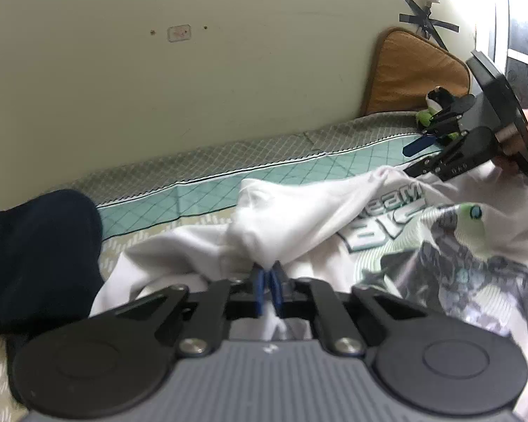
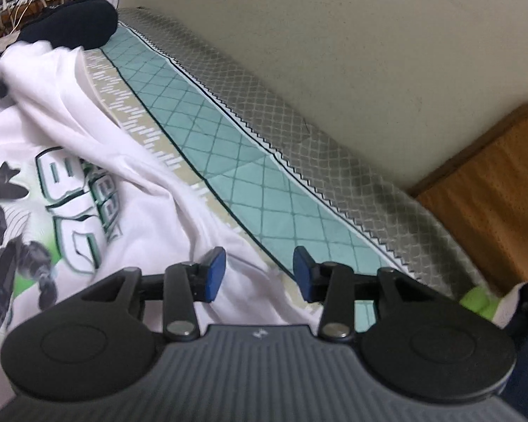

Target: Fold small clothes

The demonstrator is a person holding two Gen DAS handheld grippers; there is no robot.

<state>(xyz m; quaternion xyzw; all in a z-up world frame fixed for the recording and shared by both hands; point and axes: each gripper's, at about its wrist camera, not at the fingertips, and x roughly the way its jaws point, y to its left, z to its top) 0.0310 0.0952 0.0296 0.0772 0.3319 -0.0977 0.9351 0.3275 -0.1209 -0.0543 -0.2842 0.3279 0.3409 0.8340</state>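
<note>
A white T-shirt [image 1: 299, 211] with a green and grey print lies crumpled on the bed. My left gripper [image 1: 267, 274] is shut on a bunched fold of its white cloth, which rises in a peak just beyond the blue pads. In the left wrist view my right gripper [image 1: 413, 158] hovers at the shirt's far right edge, held by a hand. The right wrist view shows the right gripper [image 2: 260, 263] open, its blue pads well apart over the hem of the T-shirt [image 2: 140, 193]. Nothing is pinched between them.
A dark navy garment [image 1: 35, 263] [image 2: 74, 24] sits bunched beside the shirt. The bedspread [image 1: 193, 197] [image 2: 246, 183] has teal and grey bands and meets a pale wall. A brown cushion [image 1: 415, 74] [image 2: 492, 204] leans in the corner by a green plush toy [image 1: 433, 105].
</note>
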